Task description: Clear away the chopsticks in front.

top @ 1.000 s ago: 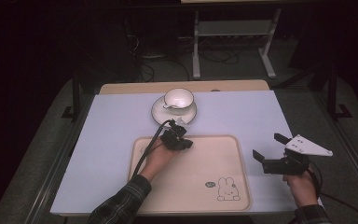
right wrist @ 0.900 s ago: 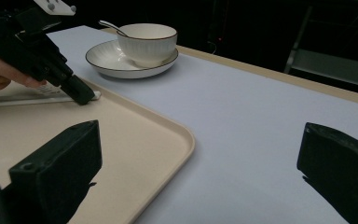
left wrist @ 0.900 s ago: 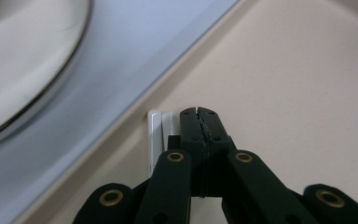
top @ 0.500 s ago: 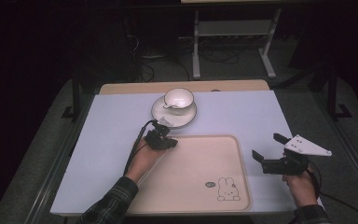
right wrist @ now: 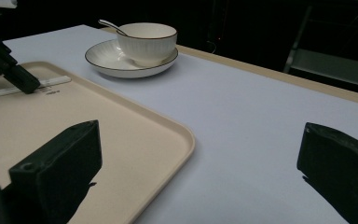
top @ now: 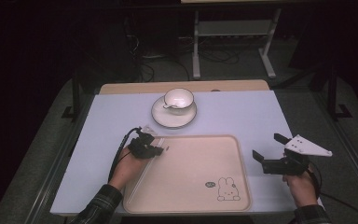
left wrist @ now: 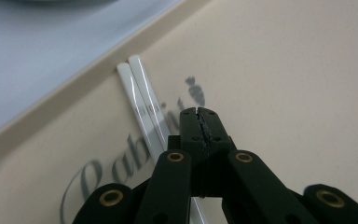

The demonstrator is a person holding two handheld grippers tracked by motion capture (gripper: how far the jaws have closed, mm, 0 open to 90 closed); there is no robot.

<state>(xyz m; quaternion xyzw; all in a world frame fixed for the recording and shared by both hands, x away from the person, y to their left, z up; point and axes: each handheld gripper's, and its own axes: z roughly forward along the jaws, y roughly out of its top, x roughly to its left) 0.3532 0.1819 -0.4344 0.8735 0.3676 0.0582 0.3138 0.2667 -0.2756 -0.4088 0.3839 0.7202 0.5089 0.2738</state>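
Your left gripper (left wrist: 199, 112), fingers clenched empty, sits beside the white chopsticks (left wrist: 142, 105) along the tray's (top: 235, 154) far-left rim; the bowl (top: 178, 99) on its saucer (top: 161, 115) stands beyond; right gripper (top: 269, 150) released.

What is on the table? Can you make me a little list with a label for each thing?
table cover: pale blue sheet
tray: beige, with a rabbit drawing near its right front corner
chopsticks: two white sticks lying side by side in the tray, along its rim
left hand-held gripper: jaws shut, over the chopsticks
right hand-held gripper: jaws open, holding nothing, right of the tray
bowl: white, on a saucer beyond the tray
spoon: in the bowl
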